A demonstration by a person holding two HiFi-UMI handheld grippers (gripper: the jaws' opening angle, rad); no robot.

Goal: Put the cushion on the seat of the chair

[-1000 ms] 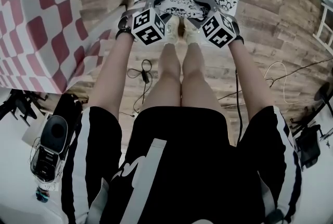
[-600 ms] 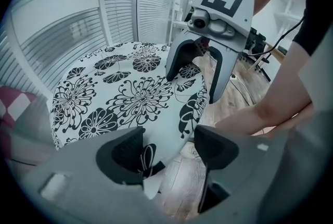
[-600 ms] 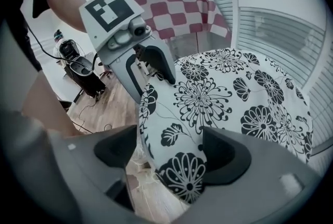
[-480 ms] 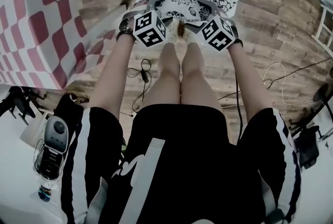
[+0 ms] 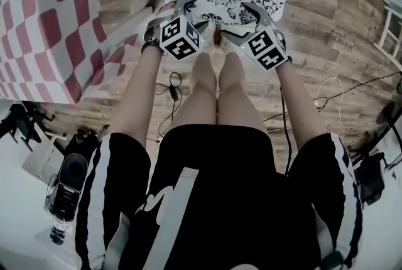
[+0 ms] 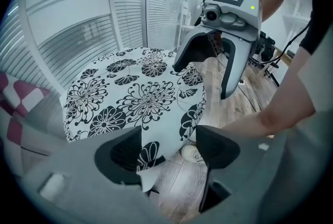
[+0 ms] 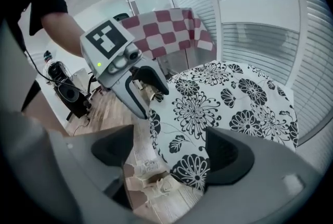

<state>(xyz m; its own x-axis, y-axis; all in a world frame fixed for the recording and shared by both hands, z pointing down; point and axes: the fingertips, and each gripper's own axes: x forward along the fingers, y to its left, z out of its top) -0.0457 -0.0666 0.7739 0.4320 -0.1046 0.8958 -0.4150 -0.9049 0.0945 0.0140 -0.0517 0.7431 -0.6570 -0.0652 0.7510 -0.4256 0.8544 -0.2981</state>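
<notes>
Grey pads (image 6: pixel 120 152) first: look down past the shoes (image 6: pixel 193 152) and confirm clearance before backing off. Opening now on the left gripper (image 6: pixel 167 139), with the near corner of the cushion (image 6: pixel 140 98) loose between the jaws and pressed by neither pad. Opening likewise on the right gripper (image 7: pixel 166 152), with the cushion's edge between the jaws, close by the right-hand pad yet seemingly free of it. Lift both straight off the fabric, without dragging the hem toward the wooden floor (image 5: pixel 326 24). Judge the placement as nearly done: lying flat and spread, presumably on the chair seat, though hidden underneath. Check for overhang at the front edge; nudge back if drooping. Keep clear of the red-and-white checked cloth (image 5: pixel 38 24) at the left and the white blinds (image 6: pixel 78 35) beyond.
</notes>
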